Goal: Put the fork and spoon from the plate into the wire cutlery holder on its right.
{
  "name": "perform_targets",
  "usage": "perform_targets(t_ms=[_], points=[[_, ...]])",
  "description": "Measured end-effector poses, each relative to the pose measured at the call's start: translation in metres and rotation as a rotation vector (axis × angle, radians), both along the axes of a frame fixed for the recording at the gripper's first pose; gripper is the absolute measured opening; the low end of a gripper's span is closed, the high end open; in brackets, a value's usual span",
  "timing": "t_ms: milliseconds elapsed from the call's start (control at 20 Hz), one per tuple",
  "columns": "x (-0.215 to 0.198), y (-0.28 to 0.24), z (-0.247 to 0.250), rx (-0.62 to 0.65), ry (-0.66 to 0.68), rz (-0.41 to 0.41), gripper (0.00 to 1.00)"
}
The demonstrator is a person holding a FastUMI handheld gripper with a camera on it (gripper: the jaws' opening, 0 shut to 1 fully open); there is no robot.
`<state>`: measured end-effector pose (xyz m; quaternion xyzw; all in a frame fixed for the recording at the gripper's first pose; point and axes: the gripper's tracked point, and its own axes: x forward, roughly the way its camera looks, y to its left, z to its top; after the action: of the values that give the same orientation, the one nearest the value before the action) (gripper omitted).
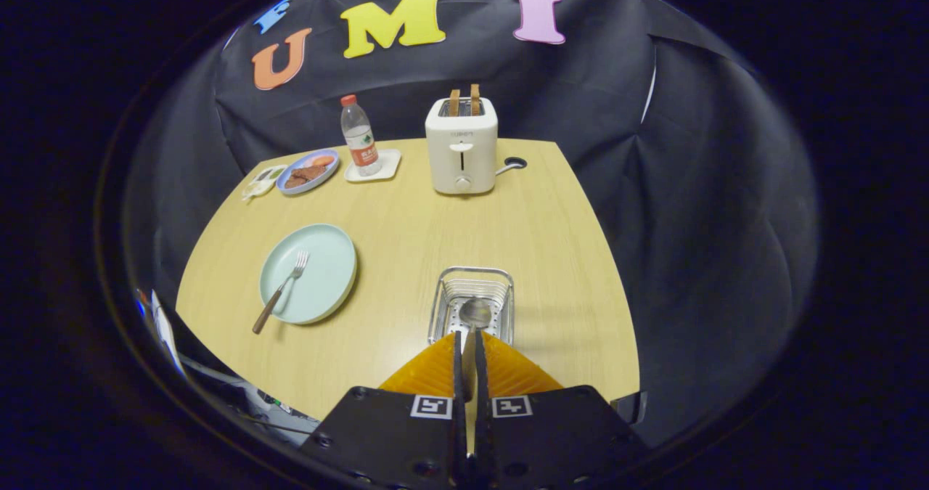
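Spoon (474,314) sits clamped by its handle between the jaws of the gripper (469,341), its bowl poking out at 12 o'clock over the wire cutlery holder (472,303). The gripper points forward and slightly down. Fork (281,290) lies on the pale green plate (326,272) at 10 o'clock, handle overhanging the rim. Open surface (406,221) stretches between plate and holder; a toaster (461,145) stands well beyond.

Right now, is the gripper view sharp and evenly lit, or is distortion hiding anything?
Gripper view: sharp, light pooled on the table, dim around it; fisheye bows its edges; soft glare on the spoon clamped in the gripper over the wire holder; fork readable on the plate.
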<state>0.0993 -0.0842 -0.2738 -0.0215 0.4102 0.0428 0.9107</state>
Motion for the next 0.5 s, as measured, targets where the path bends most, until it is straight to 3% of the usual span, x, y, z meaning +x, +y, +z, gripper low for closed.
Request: perform_targets(t_ms=[150, 200, 300, 500], points=[[-0.002, 0.012, 0.000, 0.003, -0.002, 0.022, 0.10], [-0.002, 0.016, 0.001, -0.001, -0.009, 0.026, 0.23], [0.000, 0.029, 0.001, 0.009, -0.021, 0.033, 0.36], [0.003, 0.060, -0.003, 0.028, -0.028, 0.017, 0.85]])
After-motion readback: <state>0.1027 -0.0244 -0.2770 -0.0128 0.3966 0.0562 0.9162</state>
